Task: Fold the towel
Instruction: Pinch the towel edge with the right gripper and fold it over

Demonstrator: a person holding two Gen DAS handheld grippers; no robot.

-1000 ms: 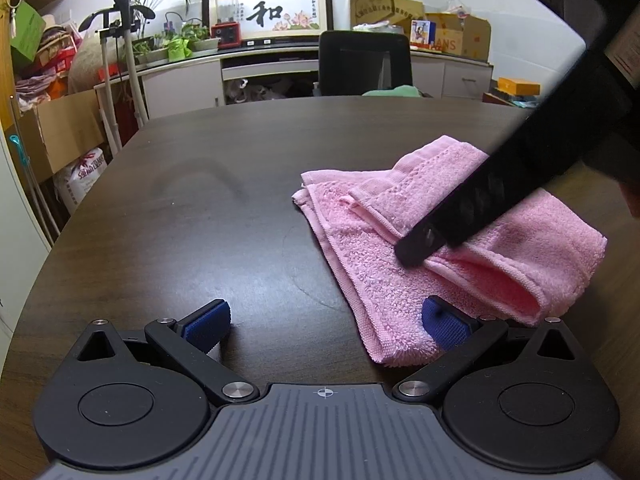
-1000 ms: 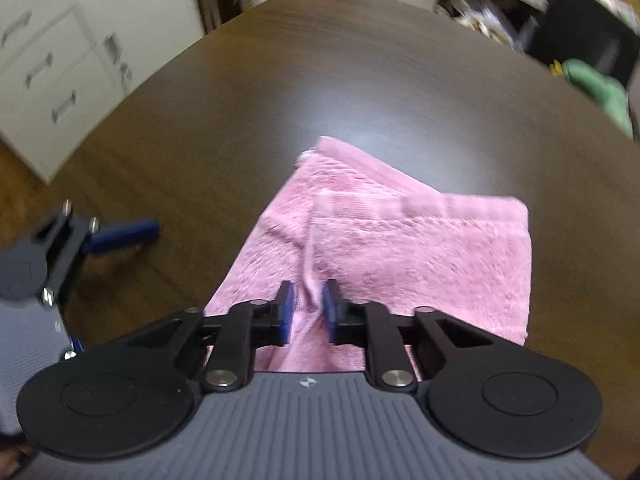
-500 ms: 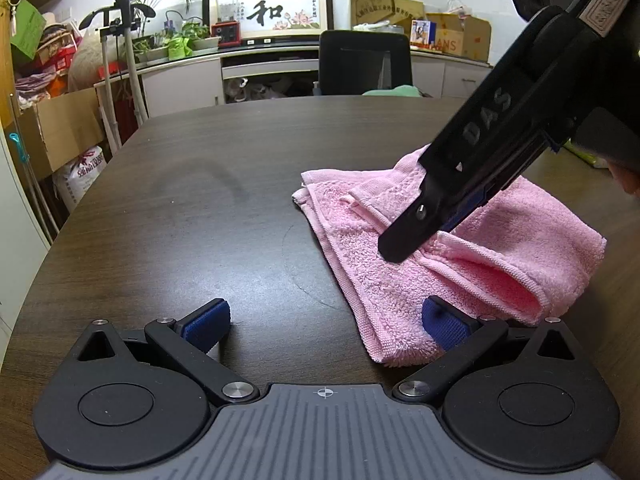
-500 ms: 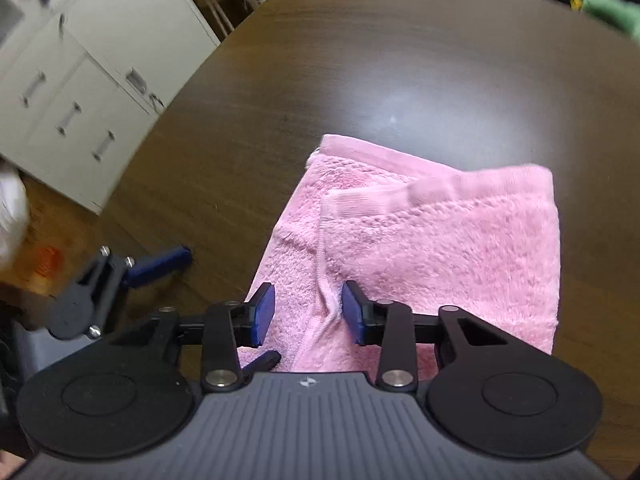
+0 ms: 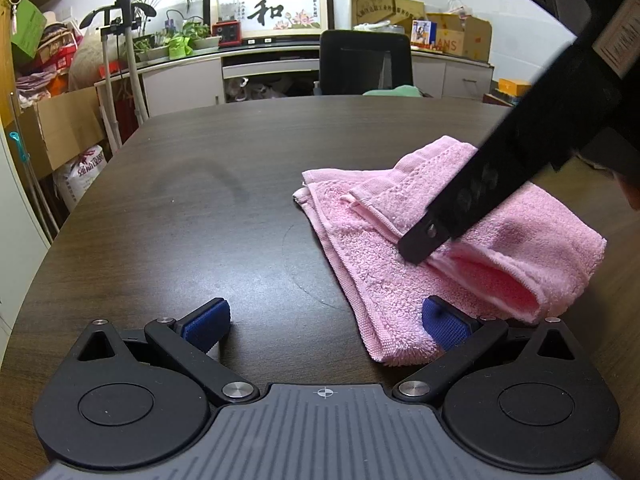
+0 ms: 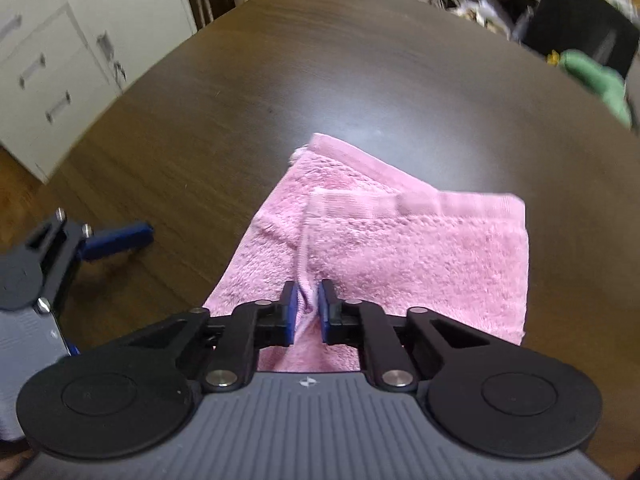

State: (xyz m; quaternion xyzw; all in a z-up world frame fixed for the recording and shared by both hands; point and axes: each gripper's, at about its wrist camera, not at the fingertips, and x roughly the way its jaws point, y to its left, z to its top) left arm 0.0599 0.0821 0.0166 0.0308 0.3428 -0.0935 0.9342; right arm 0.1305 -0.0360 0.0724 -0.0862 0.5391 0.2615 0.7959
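A pink towel [image 5: 400,248] lies folded on the dark wooden table [image 5: 200,208], right of centre in the left wrist view. My left gripper [image 5: 324,320] is open and low at the table's near edge, its right pad against the towel's near corner. My right gripper [image 6: 307,306] is shut on an edge of the upper towel layer [image 6: 400,248], pinching a ridge of cloth. Its black finger [image 5: 460,208] crosses over the towel in the left wrist view. The left gripper shows at the left of the right wrist view [image 6: 80,248].
A black office chair [image 5: 366,62] stands behind the far table edge, with a green cloth [image 6: 592,80] on its seat. White cabinets [image 6: 48,64] stand left of the table. Boxes, plants and a framed picture [image 5: 268,12] line the back wall.
My right gripper opened briefly, then lowered onto the towel and closed on the upper layer's edge. My left gripper has not moved.
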